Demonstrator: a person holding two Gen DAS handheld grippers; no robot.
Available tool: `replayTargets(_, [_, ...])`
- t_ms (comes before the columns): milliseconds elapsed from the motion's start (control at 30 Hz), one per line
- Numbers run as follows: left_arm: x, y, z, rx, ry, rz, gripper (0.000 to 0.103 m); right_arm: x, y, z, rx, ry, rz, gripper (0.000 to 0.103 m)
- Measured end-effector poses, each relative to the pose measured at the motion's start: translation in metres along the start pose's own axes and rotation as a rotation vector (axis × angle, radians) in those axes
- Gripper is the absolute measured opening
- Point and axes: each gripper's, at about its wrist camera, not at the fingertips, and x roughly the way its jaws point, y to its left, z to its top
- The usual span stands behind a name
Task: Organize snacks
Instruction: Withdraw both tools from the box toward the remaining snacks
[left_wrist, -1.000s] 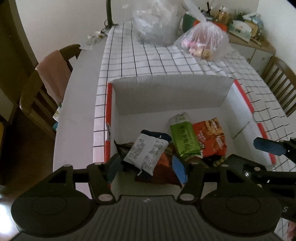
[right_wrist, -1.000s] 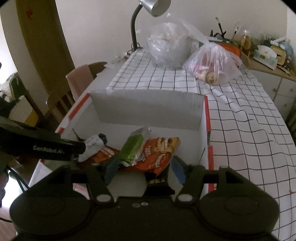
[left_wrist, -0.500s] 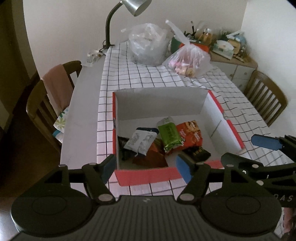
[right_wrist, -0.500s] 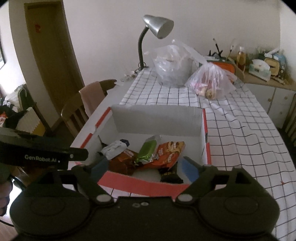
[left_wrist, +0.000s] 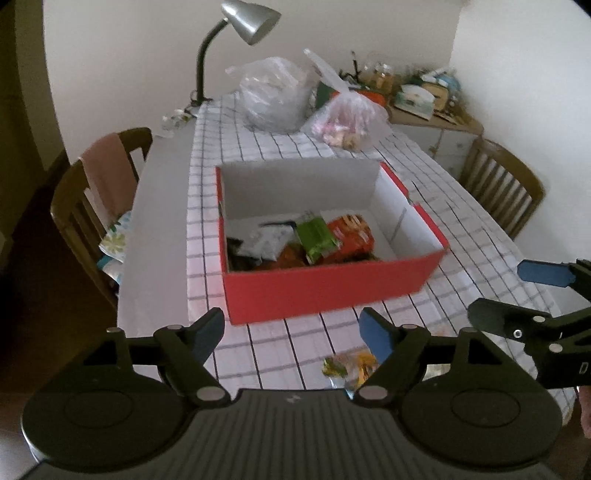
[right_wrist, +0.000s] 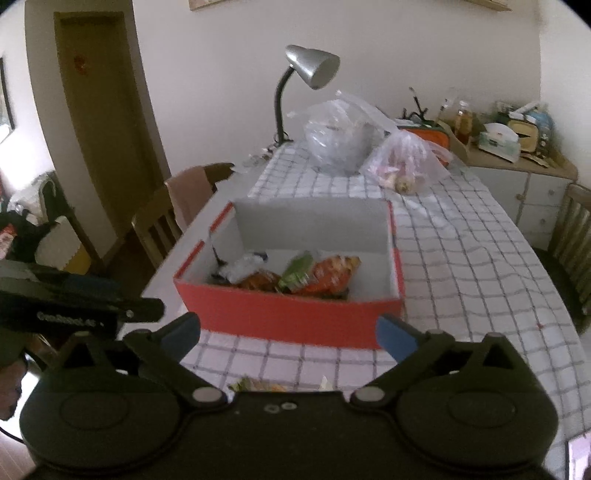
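A red cardboard box (left_wrist: 328, 284) (right_wrist: 291, 317) with white inner walls stands on the checked tablecloth. Inside lie several snack packets, among them a green one (left_wrist: 316, 240) (right_wrist: 297, 271), an orange one (left_wrist: 351, 236) (right_wrist: 334, 271) and a white one (left_wrist: 266, 242). My left gripper (left_wrist: 293, 330) hangs in front of the box, its jaws opening with nothing between them. My right gripper (right_wrist: 290, 332) is also pulled back from the box, jaws opening and empty. A yellow-green snack packet (left_wrist: 349, 367) (right_wrist: 258, 386) lies on the cloth close below both grippers.
Two plastic bags (left_wrist: 275, 96) (left_wrist: 349, 120) and a desk lamp (left_wrist: 247, 18) stand at the table's far end. Wooden chairs (left_wrist: 99, 192) (left_wrist: 502, 188) flank the table. A cluttered sideboard (right_wrist: 513, 155) is at the right wall.
Both grippers drew back and up out of the box, and their jaws widened. The box's red front wall and a loose packet on the cloth came into view.
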Motion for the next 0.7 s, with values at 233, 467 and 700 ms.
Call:
replayTargets(233, [0.016, -0.003, -0.020, 0.029, 0.057, -0.070, 0.080, 0.000, -0.020, -0.038, 0.003, 0.080, -0.052, 0.103])
replayTargets(467, [0.044, -0.025, -0.042, 0.128, 0.154, -0.079, 0.080, 0.015, -0.044, -0.078, 0.064, 0.159, -0.088, 0.102])
replayTargets(700, [0.063, -0.047, -0.069, 0.232, 0.246, -0.087, 0.080, 0.029, -0.058, -0.110, 0.044, 0.249, -0.099, 0.099])
